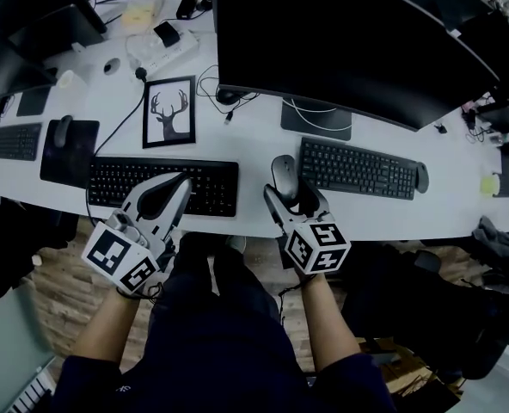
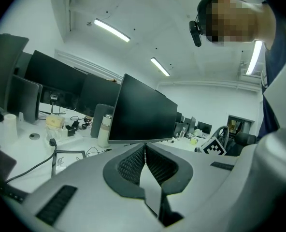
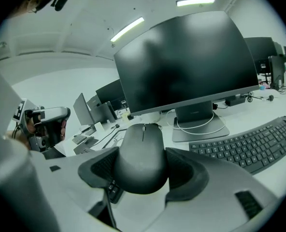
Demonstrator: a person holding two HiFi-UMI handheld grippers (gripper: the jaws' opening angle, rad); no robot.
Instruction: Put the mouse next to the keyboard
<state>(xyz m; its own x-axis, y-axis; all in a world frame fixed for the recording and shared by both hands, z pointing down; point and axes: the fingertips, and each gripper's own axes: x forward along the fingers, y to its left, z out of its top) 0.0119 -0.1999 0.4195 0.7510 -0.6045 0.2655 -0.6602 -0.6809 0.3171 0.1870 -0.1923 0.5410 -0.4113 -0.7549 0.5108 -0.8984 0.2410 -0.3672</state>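
The left gripper [image 1: 182,181] hangs over the left keyboard [image 1: 164,185] with its jaws clenched on nothing, likely parked clear of the work. The right gripper [image 1: 291,200] clamps the mouse [image 1: 284,174] by its flanks, low over the surface [image 1: 254,136], between the keyboards and just beside the right keyboard [image 1: 358,169]. Its long axis runs away from the person, wheel end toward the monitor [image 1: 349,41], seemingly squared for use.

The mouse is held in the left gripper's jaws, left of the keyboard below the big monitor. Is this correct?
No: the right gripper's jaws hold the mouse, as the right gripper view shows, left of that keyboard; the left gripper is shut, empty.
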